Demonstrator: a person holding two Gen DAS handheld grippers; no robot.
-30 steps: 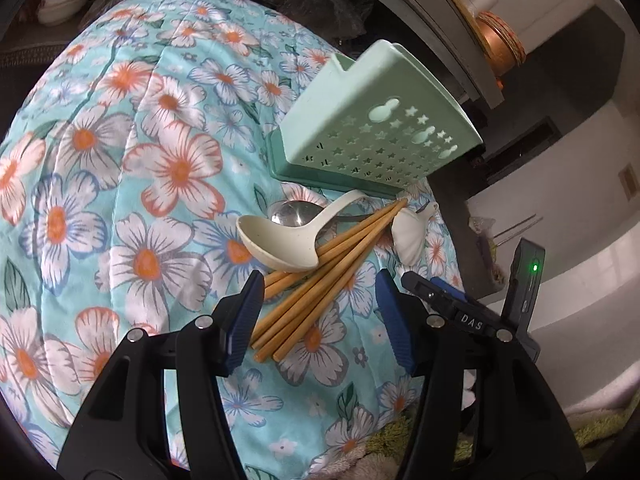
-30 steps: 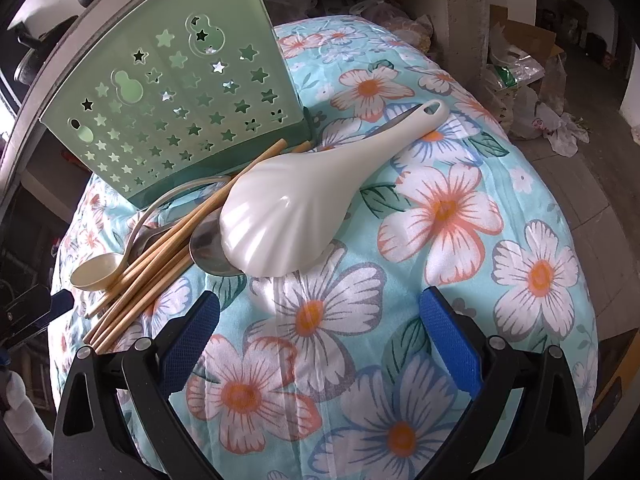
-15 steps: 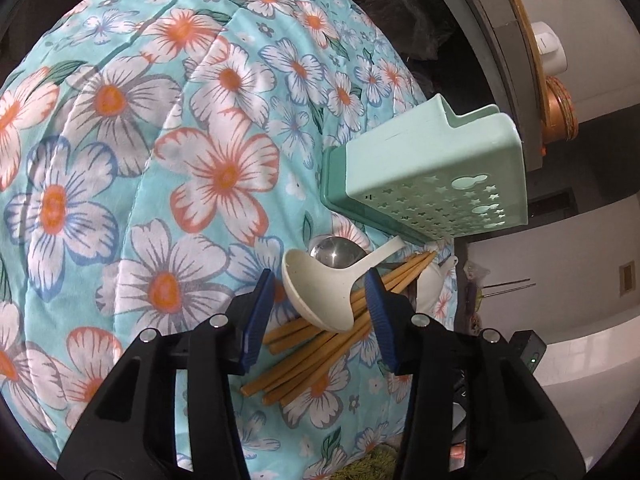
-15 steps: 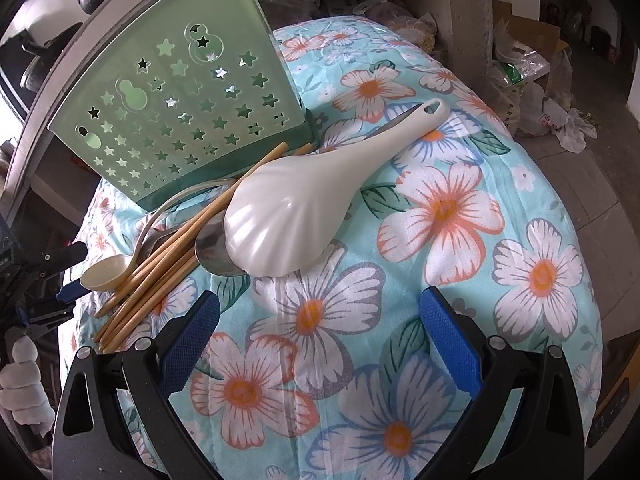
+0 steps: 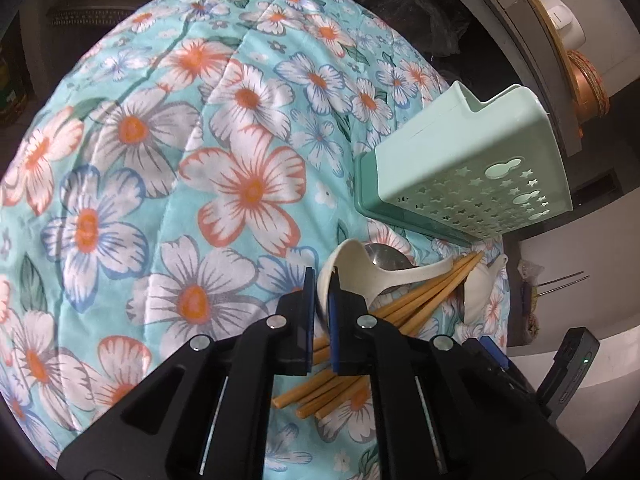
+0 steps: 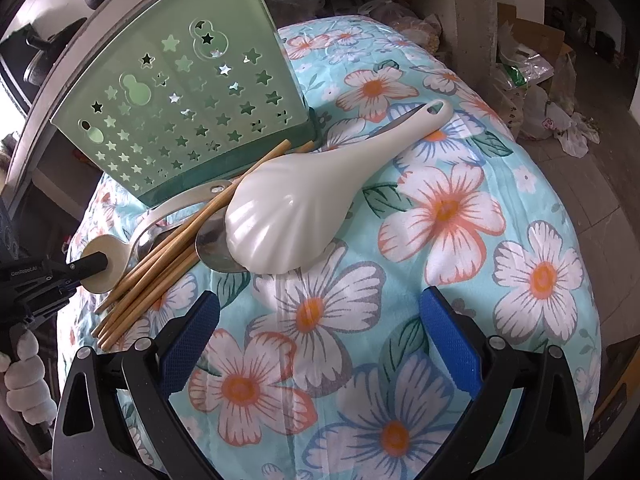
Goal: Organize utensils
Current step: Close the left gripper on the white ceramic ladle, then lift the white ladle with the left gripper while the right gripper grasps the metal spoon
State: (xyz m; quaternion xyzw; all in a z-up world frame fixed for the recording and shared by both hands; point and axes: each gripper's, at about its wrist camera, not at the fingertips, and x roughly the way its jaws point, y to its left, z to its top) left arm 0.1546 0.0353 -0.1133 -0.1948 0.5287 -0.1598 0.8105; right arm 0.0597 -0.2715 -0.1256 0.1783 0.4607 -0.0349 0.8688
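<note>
My left gripper (image 5: pixel 320 312) is shut on the rim of the bowl of a cream ladle (image 5: pixel 352 272), which tilts up over a bundle of bamboo chopsticks (image 5: pixel 420 300). In the right wrist view the ladle (image 6: pixel 102 260) shows at the left with the left gripper's fingertip in its bowl. A large white rice paddle (image 6: pixel 304 204) lies on a metal spoon (image 6: pixel 212 248) beside the chopsticks (image 6: pixel 168 256). The green perforated utensil holder (image 6: pixel 172 108) stands behind them; it also shows in the left wrist view (image 5: pixel 460 172). My right gripper (image 6: pixel 320 332) is open and empty, in front of the paddle.
Everything rests on a teal floral cloth (image 5: pixel 180 160) over a rounded surface that drops off at the right edge (image 6: pixel 580 280). A dark shelf with pots (image 6: pixel 48 40) stands behind the holder. Bags and boxes (image 6: pixel 532 60) lie on the floor beyond.
My left gripper moved forward over the chopsticks and closed on the ladle's bowl rim, tipping the ladle up. The right gripper stayed open and nearly still.
</note>
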